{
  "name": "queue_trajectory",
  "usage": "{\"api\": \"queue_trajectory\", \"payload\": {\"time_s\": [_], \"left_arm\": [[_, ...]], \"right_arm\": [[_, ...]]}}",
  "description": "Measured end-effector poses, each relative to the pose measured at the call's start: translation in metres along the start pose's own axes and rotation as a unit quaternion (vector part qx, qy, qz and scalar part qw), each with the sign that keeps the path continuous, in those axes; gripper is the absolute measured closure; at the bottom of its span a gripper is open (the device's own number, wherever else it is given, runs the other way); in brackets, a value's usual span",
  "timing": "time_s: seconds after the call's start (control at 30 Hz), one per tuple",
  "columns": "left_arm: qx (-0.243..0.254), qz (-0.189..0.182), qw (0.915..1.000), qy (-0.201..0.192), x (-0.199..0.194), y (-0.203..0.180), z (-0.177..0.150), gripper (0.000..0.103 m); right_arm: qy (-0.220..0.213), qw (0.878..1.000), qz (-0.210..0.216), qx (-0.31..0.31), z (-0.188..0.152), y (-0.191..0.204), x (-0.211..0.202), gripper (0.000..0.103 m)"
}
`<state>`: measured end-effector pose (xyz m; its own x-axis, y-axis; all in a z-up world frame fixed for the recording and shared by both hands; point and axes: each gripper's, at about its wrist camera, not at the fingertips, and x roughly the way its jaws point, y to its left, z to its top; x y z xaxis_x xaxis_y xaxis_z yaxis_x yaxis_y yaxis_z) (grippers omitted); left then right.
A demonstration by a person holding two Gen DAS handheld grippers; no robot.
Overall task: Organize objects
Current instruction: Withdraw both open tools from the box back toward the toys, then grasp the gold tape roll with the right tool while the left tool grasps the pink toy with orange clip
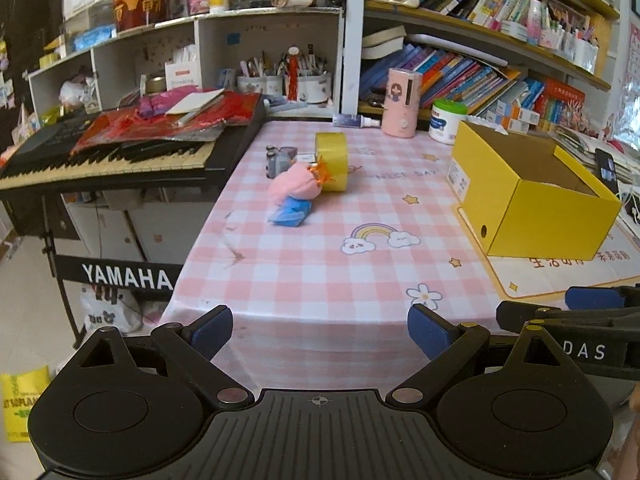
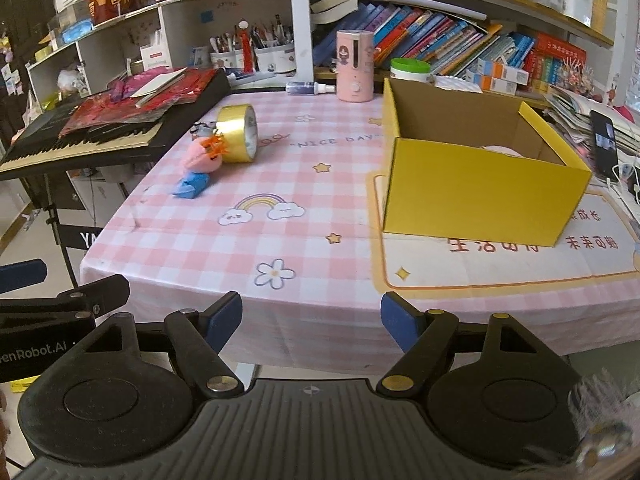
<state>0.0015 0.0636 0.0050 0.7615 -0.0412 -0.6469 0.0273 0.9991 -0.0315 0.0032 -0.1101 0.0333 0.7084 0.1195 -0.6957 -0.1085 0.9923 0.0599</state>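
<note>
While both grippers hang short of the near table edge, neither holds anything. The left gripper (image 1: pixel 320 332) stands with its blue pads (image 1: pixel 212 330) wide apart and only tablecloth showing between them. The right gripper (image 2: pixel 311 320) also stands apart and empty, its pads (image 2: pixel 226 318) somewhat closer together than the left pair. Each gripper shows at the side of the other's view, so the two sit side by side.

Beyond the fingers lies the table (image 2: pixel 320 240), covered in a pink-and-white checked cloth printed with a flower, a rainbow and stars. The task's things lie in a cluster at the far left of the cloth, near the keyboard (image 1: pixel 120 152):
- a doll (image 1: pixel 294 196) with pink head, orange hair and blue body, lying on its side;
- a roll of yellow tape (image 1: pixel 332 156), standing on edge and touching the doll's head;
- a small grey toy (image 1: pixel 278 160), just beside the tape, on its left.

On the right, a yellow box (image 2: pixel 472 200) stands open on a printed mat (image 2: pixel 500 264), well apart from the cluster. A pale object shows inside it; what it is cannot be told.

At the back edge stand a pink canister (image 2: pixel 354 66), a small spray bottle (image 2: pixel 310 88) lying flat, and a green-lidded tub (image 1: pixel 448 120). Shelves of books (image 1: pixel 480 72) rise behind.
</note>
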Motion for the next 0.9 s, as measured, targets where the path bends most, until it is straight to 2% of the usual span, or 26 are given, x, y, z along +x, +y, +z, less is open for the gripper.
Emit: {"api": "queue_trajectory", "payload": {"time_s": [0.17,0.3,0.47,0.63,0.9], "left_arm": [[-0.008,0.008,0.9999,-0.001,0.006,0.007,0.003,0.008],[-0.016,0.011,0.9998,0.005,0.018,0.012,0.007,0.008],[-0.023,0.020,0.9995,0.013,0.040,0.018,0.020,0.008],[-0.028,0.032,0.9990,0.013,0.066,0.024,0.041,0.008],[-0.016,0.055,0.9982,0.016,0.116,0.025,0.078,0.008]], "right_arm": [[0.000,1.000,0.005,-0.008,0.005,0.009,0.005,0.027],[0.004,1.000,0.013,-0.010,0.012,0.011,0.015,0.036],[0.006,1.000,0.018,-0.014,0.025,0.013,0.035,0.036],[0.002,0.999,0.035,-0.015,0.053,0.014,0.061,0.036],[-0.001,0.998,0.055,-0.013,0.117,0.011,0.117,0.036]]}}
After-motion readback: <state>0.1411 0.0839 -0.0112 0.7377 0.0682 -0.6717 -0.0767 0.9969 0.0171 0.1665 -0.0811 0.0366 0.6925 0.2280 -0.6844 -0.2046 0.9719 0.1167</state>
